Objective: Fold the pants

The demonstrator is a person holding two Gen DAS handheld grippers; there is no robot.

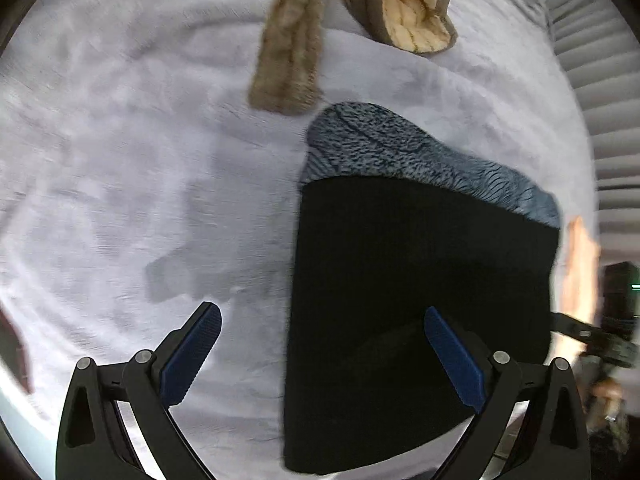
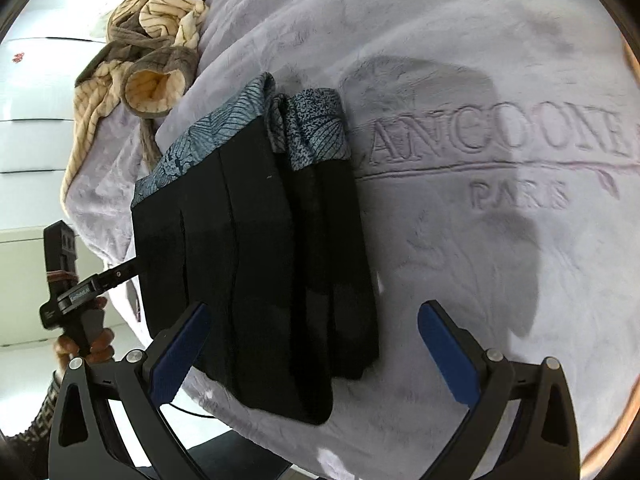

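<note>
The black pants point(image 1: 420, 300) lie folded into a compact stack on the lilac plush blanket point(image 1: 140, 160), with a blue-grey patterned band point(image 1: 400, 148) at their far end. In the right wrist view the pants point(image 2: 256, 264) show several folded layers and the same patterned band point(image 2: 312, 128). My left gripper point(image 1: 324, 316) is open above the pants' left edge and holds nothing. My right gripper point(image 2: 314, 316) is open above the near end of the stack and holds nothing. The left gripper's body point(image 2: 76, 292) shows at the stack's left edge in the right wrist view.
A brown and cream striped garment point(image 1: 408, 8) lies bunched at the far side of the blanket, with a brown strip point(image 1: 288, 52) trailing toward the pants; it also shows in the right wrist view point(image 2: 152, 60). Embossed lettering point(image 2: 500, 136) marks the blanket right of the stack.
</note>
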